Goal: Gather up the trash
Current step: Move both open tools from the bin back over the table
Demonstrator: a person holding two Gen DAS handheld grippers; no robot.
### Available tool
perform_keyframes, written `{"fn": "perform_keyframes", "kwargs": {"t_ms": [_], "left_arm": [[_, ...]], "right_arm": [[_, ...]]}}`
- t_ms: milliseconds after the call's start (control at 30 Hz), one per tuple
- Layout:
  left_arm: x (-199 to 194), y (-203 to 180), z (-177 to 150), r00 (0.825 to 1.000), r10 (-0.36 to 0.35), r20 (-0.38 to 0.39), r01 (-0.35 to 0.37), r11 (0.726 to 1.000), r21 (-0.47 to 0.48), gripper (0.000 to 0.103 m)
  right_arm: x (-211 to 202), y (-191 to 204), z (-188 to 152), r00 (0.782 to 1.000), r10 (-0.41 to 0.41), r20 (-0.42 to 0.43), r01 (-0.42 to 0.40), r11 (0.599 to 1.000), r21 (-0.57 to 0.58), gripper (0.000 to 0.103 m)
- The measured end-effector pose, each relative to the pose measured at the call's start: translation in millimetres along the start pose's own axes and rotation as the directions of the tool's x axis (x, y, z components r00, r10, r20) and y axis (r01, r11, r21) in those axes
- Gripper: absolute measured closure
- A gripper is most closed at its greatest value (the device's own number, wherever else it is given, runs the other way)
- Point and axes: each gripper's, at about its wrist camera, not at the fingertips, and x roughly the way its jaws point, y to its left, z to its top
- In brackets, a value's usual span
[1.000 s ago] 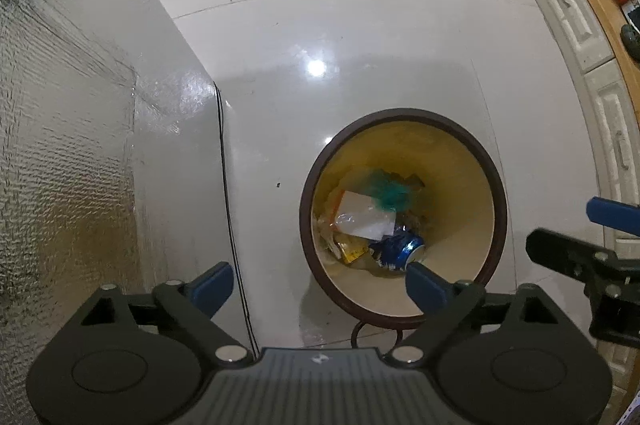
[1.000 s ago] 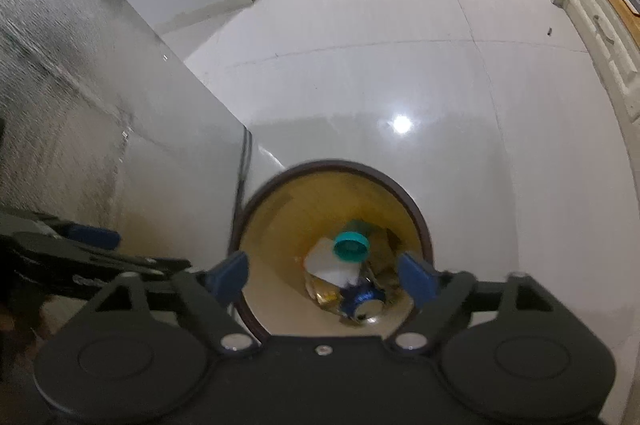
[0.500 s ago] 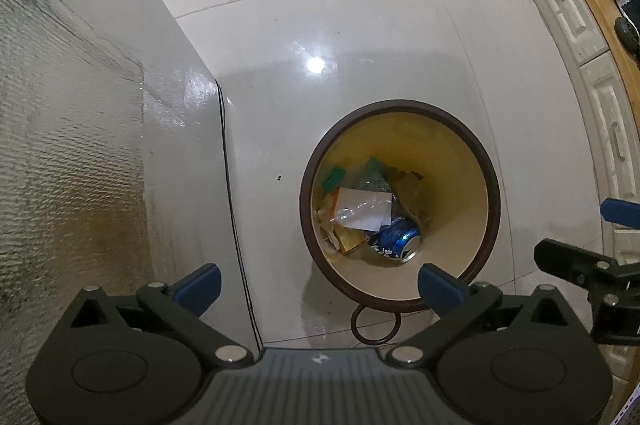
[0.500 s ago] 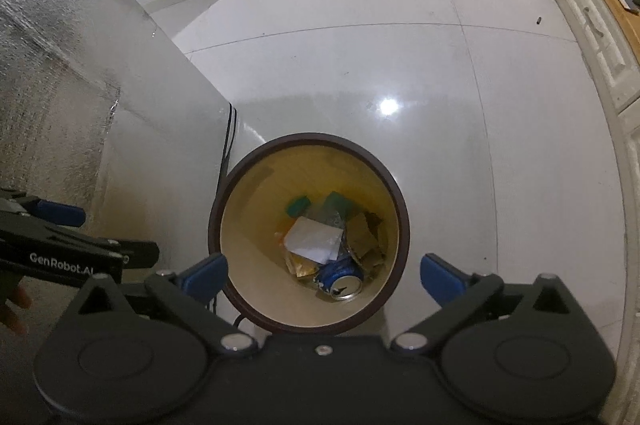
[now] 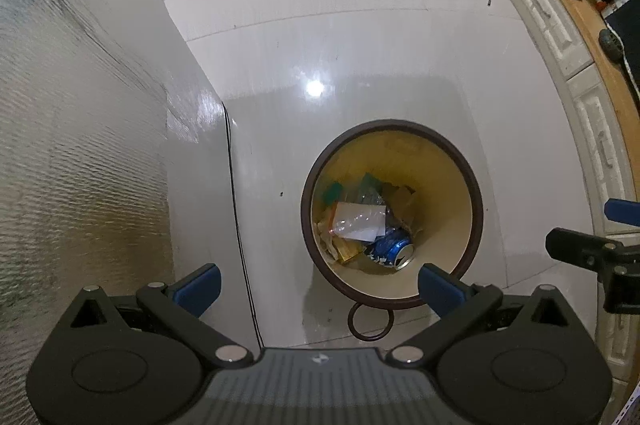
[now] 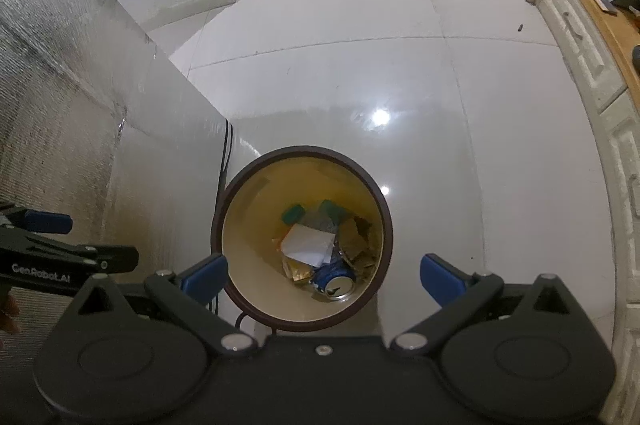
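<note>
A round bin with a brown rim (image 5: 478, 209) (image 6: 232, 193) and cream inside stands on the floor below both grippers. In it lie a blue can (image 5: 390, 248) (image 6: 334, 279), a white paper (image 5: 358, 221) (image 6: 306, 245), green pieces (image 6: 294, 213) and brown scraps. My left gripper (image 5: 318, 287) is open and empty, high above the bin's near left side. My right gripper (image 6: 324, 275) is open and empty, above the bin. Each gripper shows at the edge of the other's view, the right gripper (image 5: 592, 249) and the left gripper (image 6: 60, 249).
A silver foil-covered panel (image 5: 80, 145) (image 6: 60, 85) stands to the left, with a black cable (image 5: 236, 209) along its foot. White cabinets with a wooden top (image 5: 580, 73) (image 6: 592, 57) run along the right. A dark ring (image 5: 370, 323) lies on the glossy white floor by the bin.
Both grippers have risen away from the bin, which looks smaller now. The green-capped item seen falling a second ago has settled among the trash. Both grippers stay open.
</note>
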Motion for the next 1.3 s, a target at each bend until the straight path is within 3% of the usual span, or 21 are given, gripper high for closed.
{"fn": "perform_keyframes", "kwargs": {"t_ms": [400,900,1133,1300], "left_arm": [[-45.9,-8.1,-8.1,0.996,0.006,0.092,-0.008,1.000,0.019,0.000],[-118.4,-19.2,-27.6,0.971,-0.002,0.238,-0.004,1.000,0.024,0.000],[-168.8,-29.4,-44.1,0.944,-0.013,0.330,-0.007,0.998,0.060,0.000],[-210.1,-36.3,-60.1,0.911,-0.028,0.412,-0.008,0.996,0.086,0.000]], "right_arm": [[-35.0,-5.7,-7.5,0.999,-0.012,0.047,0.010,1.000,0.029,0.000],[-102.0,-5.9,-26.9,0.983,-0.031,0.179,0.025,0.999,0.032,0.000],[-136.0,-5.4,-35.7,0.974,-0.048,0.223,0.038,0.998,0.048,0.000],[-169.3,-3.0,-43.8,0.956,-0.051,0.289,0.039,0.998,0.046,0.000]]}}
